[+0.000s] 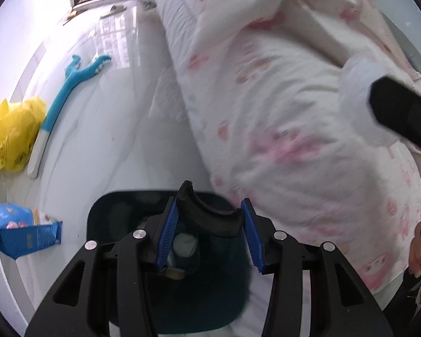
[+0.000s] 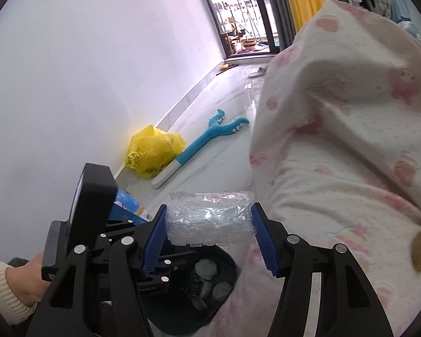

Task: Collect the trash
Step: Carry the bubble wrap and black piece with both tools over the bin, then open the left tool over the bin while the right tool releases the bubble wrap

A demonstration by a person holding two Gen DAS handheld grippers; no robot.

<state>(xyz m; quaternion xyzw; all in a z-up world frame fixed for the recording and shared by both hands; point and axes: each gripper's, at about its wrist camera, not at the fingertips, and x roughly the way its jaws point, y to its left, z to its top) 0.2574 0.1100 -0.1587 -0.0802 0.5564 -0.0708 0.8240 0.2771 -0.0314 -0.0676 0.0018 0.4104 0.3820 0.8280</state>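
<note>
Right wrist view: right gripper, jaws clamped on crumpled plastic wrap above bin; left gripper, jaws holding bin handle; next: lower, release into bin.

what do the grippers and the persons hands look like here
Both the left gripper and the right gripper have matte black angular frames with triangular cut-outs, silver round pivot bolts and blue ribbed finger pads. In the right wrist view, the person's left hand is bare-skinned, with a cream ribbed knit cuff. No cables are visible.
</note>
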